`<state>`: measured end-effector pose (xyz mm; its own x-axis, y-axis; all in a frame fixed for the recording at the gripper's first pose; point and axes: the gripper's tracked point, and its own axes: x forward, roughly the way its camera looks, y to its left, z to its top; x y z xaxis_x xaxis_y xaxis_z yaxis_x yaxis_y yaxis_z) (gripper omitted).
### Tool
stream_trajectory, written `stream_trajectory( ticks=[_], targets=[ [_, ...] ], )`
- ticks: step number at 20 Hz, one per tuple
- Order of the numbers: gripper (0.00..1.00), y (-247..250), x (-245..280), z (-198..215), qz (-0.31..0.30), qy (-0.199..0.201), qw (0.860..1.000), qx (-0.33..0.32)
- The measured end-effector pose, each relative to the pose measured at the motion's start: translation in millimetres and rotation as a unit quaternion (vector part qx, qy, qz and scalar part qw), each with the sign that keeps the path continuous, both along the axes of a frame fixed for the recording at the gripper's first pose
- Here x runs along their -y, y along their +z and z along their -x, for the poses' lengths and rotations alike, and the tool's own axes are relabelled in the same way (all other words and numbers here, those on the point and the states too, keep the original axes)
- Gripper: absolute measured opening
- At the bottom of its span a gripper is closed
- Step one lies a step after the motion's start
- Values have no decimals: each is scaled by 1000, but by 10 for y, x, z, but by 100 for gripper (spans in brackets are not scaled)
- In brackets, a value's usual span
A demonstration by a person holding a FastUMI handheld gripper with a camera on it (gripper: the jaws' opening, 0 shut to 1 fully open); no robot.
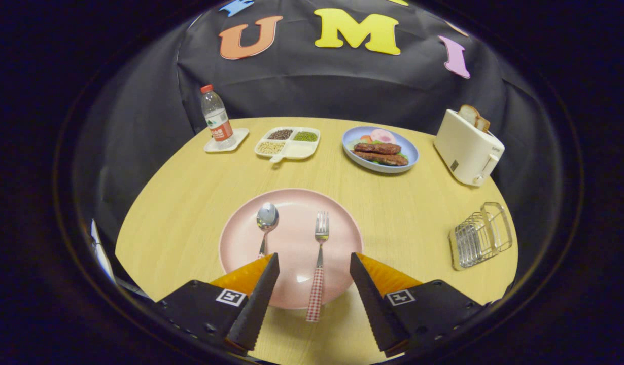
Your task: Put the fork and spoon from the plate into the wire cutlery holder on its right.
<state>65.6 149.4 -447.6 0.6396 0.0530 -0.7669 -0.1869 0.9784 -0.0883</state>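
Pale wood is making up the round table, and a round pink plate is lying on it just ahead of the gripper, whose two dark serrated fingers are standing wide apart and holding nothing. A wire cutlery holder is sitting well to the plate's right near the table edge. A steel fork with a red checked handle is lying between the fingers, handle overhanging the rim, while a steel spoon is lying left of it, its handle passing behind the left finger.
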Motion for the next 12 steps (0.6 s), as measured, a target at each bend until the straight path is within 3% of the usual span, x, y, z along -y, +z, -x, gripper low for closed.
stream_trajectory(
  ticks=[6, 10, 11, 12],
  targets=[
    [58, -377, 28, -47, 0, -40, 998, -50],
    [30, -563, 82, -21, 12, -59, 995, -74],
    [17, -556, 50, 0, 7, -60, 995, -77],
    [16, -562, 44, 3, 5, -61, 995, -77]
  ],
)
